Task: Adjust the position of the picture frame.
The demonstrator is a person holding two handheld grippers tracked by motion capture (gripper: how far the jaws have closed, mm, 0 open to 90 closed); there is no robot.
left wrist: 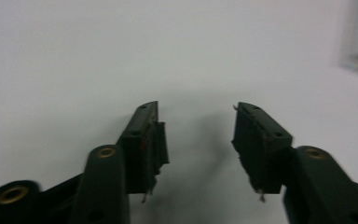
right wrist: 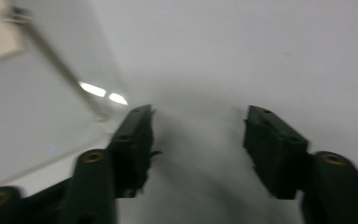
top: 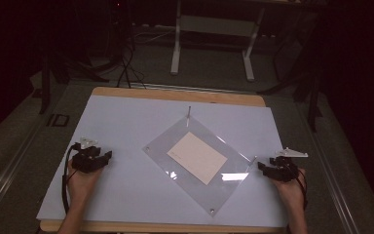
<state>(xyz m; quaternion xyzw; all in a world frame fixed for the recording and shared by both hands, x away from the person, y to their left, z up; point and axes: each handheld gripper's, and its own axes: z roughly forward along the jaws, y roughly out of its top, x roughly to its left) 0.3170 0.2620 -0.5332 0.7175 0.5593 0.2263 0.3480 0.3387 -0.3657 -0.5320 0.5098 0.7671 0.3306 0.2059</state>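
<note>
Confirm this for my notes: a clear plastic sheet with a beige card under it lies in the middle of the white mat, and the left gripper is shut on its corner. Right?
Not quite. The left gripper is open and holds nothing, well apart from the clear plastic sheet; the left gripper view shows bare white mat between its jaws. The beige card does lie mid-mat.
</note>
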